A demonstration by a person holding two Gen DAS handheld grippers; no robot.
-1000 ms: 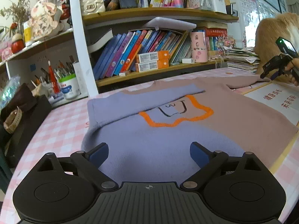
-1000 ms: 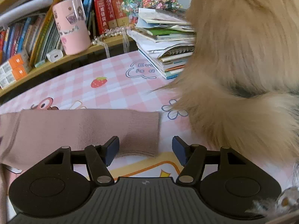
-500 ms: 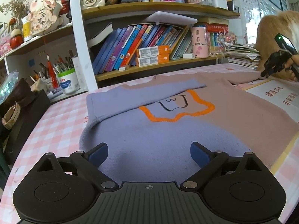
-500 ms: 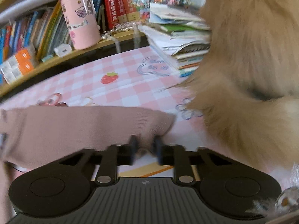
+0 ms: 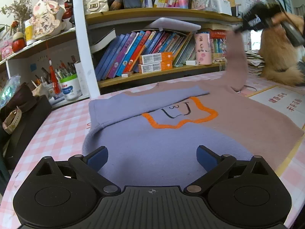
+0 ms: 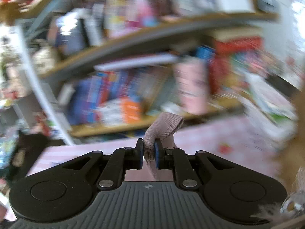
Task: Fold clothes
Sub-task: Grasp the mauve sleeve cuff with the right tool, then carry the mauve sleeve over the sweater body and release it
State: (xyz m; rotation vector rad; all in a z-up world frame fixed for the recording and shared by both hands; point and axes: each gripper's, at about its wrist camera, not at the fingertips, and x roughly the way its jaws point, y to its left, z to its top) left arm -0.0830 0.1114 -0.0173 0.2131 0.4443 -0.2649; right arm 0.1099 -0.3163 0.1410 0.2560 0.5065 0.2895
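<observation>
A sweater (image 5: 171,133), half lilac and half dusty pink with an orange star outline (image 5: 181,114), lies flat on the pink checked table (image 5: 63,124). Its lilac sleeve (image 5: 144,101) is folded across the chest. My left gripper (image 5: 152,158) hovers open over the lilac hem, nothing between its fingers. The pink sleeve (image 5: 236,61) hangs lifted at the far right, its cuff (image 6: 162,127) pinched between the pads of my right gripper (image 6: 148,152), which is shut on it. That right gripper (image 5: 246,24) shows blurred high at the right in the left wrist view.
A bookshelf (image 5: 152,72) full of books runs along the table's far edge, with a pink cup (image 5: 203,49) on it. A furry tan animal (image 5: 282,53) sits at the far right beside stacked papers. A white printed sheet (image 5: 282,101) lies under the sweater's right side. A pen pot (image 5: 70,87) stands left.
The right gripper closed on the pink sleeve's cuff, then rose and swung away from the table, pulling the sleeve up. The left gripper stayed where it was, open.
</observation>
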